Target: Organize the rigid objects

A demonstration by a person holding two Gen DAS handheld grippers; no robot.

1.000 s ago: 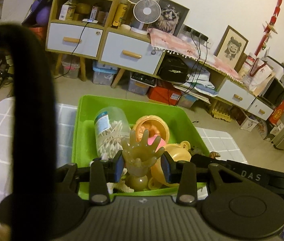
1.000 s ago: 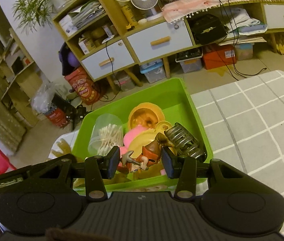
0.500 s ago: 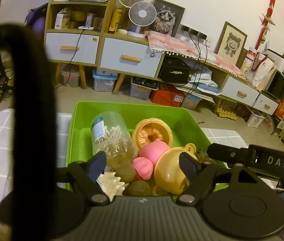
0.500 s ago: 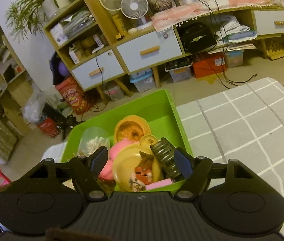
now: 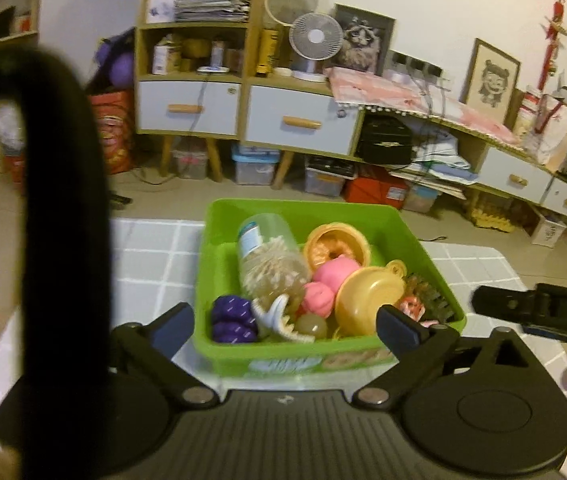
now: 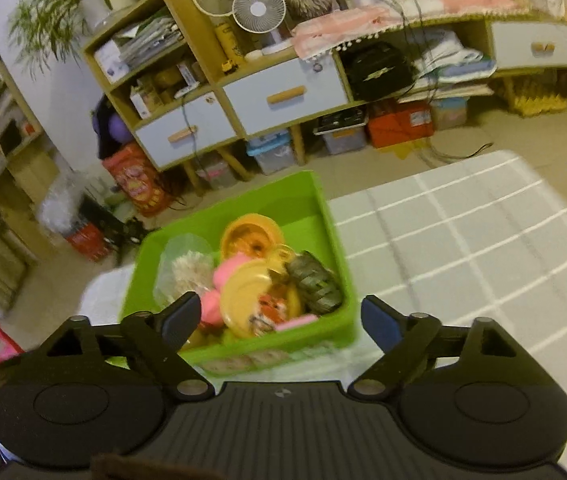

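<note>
A green bin (image 5: 219, 240) stands on the checked tablecloth and also shows in the right wrist view (image 6: 323, 216). It holds a clear cotton-swab jar (image 5: 267, 260), an orange mould (image 5: 337, 242), pink toys (image 5: 337, 274), a yellow lid (image 5: 367, 298), a purple toy (image 5: 233, 318) and a dark spring-like piece (image 6: 315, 278). My left gripper (image 5: 285, 326) is open and empty, just short of the bin's near wall. My right gripper (image 6: 281, 320) is open and empty, above the bin's near edge.
The checked tablecloth (image 6: 463, 248) stretches to the right of the bin. The right gripper's body (image 5: 539, 312) shows at the right of the left wrist view. A black strap (image 5: 63, 200) blocks that view's left. Shelves and drawers (image 5: 243, 112) stand beyond the table.
Both grippers opened and let their toys, a tan hand and a small figure, drop into the bin. Both have since pulled back and up from the bin.
</note>
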